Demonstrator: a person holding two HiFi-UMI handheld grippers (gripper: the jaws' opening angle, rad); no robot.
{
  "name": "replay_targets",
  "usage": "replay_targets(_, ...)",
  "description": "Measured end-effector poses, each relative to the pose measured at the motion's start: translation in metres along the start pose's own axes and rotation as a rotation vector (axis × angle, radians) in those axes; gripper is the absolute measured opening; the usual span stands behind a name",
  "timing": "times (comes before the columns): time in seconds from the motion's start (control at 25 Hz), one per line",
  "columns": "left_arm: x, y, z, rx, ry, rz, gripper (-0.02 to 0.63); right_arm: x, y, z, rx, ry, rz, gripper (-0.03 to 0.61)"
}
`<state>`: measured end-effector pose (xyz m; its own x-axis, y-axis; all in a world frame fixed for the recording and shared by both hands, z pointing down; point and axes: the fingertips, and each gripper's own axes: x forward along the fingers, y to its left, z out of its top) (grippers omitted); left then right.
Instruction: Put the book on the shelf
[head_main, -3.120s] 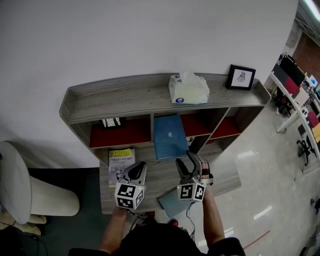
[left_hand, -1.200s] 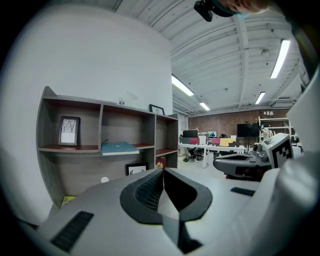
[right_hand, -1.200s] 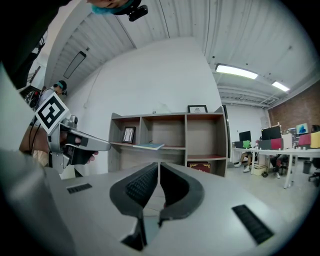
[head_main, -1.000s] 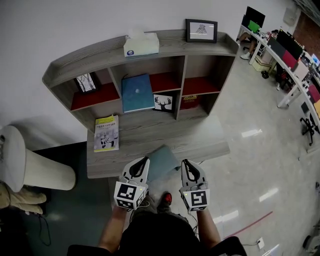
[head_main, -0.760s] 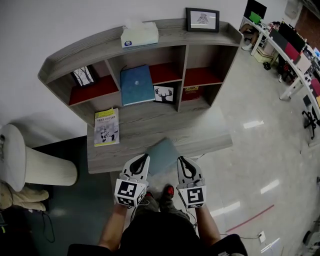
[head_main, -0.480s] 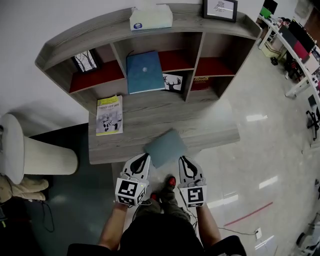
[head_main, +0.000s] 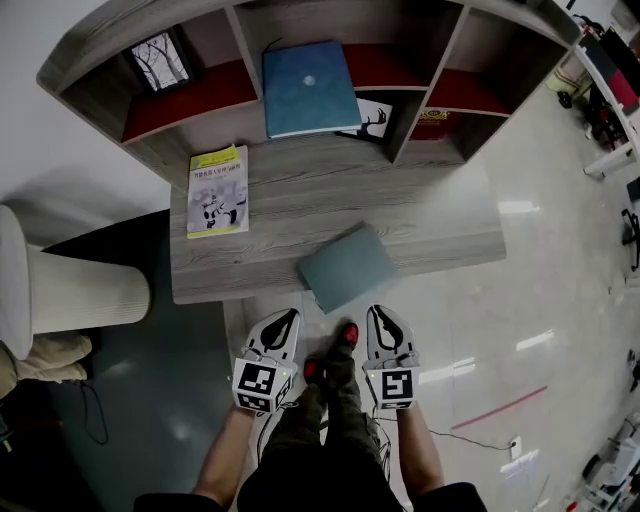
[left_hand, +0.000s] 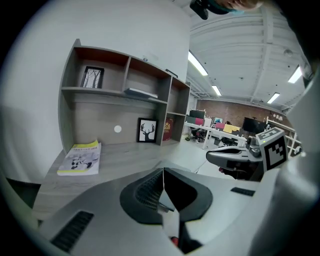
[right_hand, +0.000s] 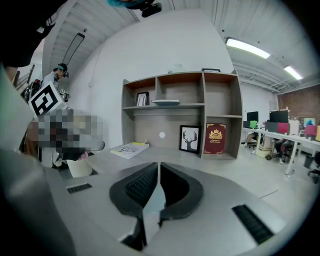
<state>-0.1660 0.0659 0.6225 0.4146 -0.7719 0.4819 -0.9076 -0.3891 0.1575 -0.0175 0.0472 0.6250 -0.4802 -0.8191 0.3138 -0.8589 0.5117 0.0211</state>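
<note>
The person's two tools hang low in front of the legs. The left tool (head_main: 288, 316) and the right tool (head_main: 376, 312) each have their jaws pressed together on nothing. Just beyond and between them a teal book (head_main: 347, 267) lies flat on the desk (head_main: 440, 235), one corner poking over the front edge. Its long axis slants from near-left to far-right, and the right tool looks the nearer (only slightly). Further left lies a yellow booklet (head_main: 218, 190). Beyond stands the shelf (head_main: 110, 35), with a blue book (head_main: 307, 87) lying in its middle compartment.
</note>
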Motion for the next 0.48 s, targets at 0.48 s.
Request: replay_targets(0.48,0.015,0.0,-0.07,-0.012,0.055,-0.016,0.012,0.013,0.02,-0.082,0.046,0.075,0.017,0.04)
